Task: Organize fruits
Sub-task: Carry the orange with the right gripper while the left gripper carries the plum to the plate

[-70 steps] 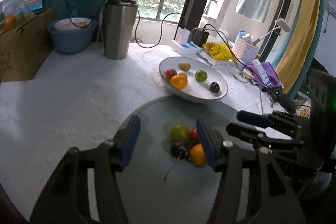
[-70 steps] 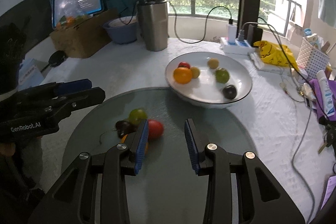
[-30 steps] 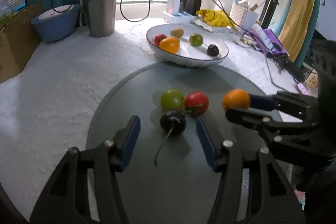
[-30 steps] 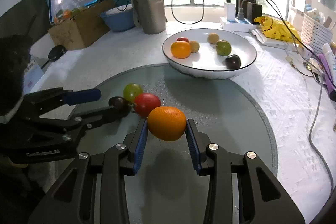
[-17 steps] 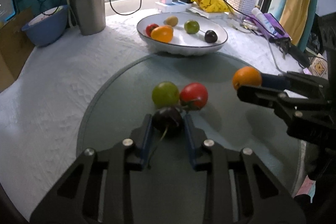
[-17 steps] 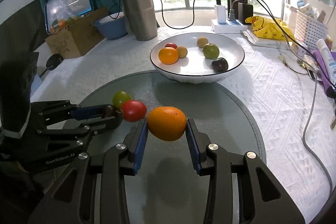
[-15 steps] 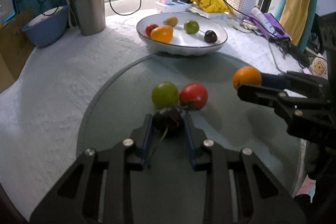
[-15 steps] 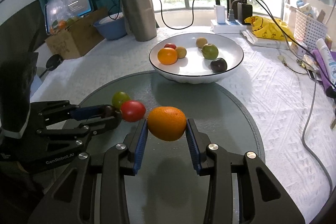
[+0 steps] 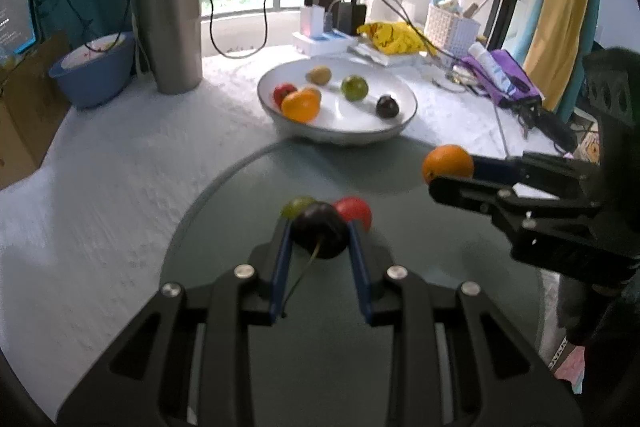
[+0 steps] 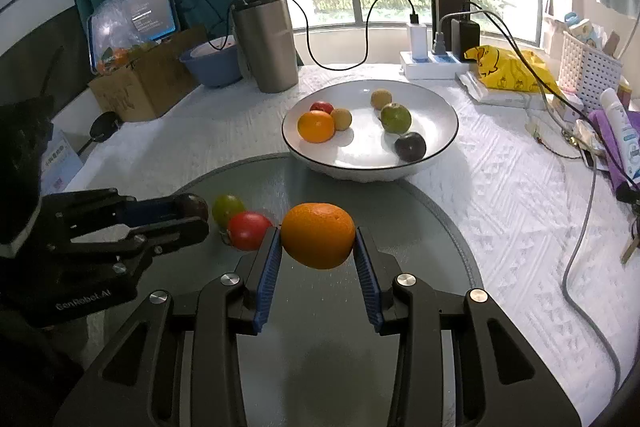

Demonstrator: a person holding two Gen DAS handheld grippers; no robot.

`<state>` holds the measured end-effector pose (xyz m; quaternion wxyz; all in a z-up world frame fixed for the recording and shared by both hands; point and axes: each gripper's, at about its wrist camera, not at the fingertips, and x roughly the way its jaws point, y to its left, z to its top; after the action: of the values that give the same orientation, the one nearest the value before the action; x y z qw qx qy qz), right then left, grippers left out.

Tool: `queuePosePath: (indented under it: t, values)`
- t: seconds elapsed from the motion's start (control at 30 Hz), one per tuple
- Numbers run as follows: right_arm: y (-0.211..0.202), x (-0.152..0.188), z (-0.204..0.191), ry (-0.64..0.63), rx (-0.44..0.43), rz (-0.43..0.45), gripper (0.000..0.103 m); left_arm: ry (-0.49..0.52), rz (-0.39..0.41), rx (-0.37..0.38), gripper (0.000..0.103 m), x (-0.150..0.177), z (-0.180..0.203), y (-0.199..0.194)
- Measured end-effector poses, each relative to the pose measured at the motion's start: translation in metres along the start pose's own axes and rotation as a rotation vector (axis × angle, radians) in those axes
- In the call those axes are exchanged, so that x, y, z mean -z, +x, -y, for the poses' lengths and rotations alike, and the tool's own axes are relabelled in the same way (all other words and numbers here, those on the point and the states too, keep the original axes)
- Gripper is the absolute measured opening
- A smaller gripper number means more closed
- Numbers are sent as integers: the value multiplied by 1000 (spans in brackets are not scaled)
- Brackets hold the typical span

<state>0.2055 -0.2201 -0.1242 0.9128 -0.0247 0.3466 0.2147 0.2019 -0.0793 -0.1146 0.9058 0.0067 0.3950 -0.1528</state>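
Here, both grippers had fruit in hand over the round glass mat (image 10: 420,227). In the left wrist view, the left gripper (image 9: 320,239) sat low in the centre of the frame, its jaws closed snugly on a dark cherry (image 9: 320,233) whose thin stem (image 9: 304,269) trailed down between the blue pads. Just behind it, partly hidden, lay a green fruit (image 9: 296,206) and a red fruit (image 9: 354,211) on the mat. In the right wrist view, the right gripper (image 10: 318,255) held an orange (image 10: 318,235) at the middle of the frame, the pads pressing its two sides and the fruit raised clear of the mat. The white bowl (image 10: 440,147) stood above centre, already carrying an orange, a small red fruit, two brownish ones, a green one and a dark plum.

The cherry looked small, light and soft-skinned, so too hard a squeeze would probably bruise or split it; the grip across its widest part, stem left free, seemed the sound place to hold. Its glossy skin might slip if the pads loosened. The orange appeared heavier and firmer, with a dimpled rind that should grip well, and holding it across its middle looked secure enough for a carry to the bowl.
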Motion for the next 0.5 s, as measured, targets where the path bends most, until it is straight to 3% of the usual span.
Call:
queuePosePath:
  t: [0.5]
  values:
    - [-11,-17,13,-3,8,37,39,19,50,13,29,-29,8,-9]
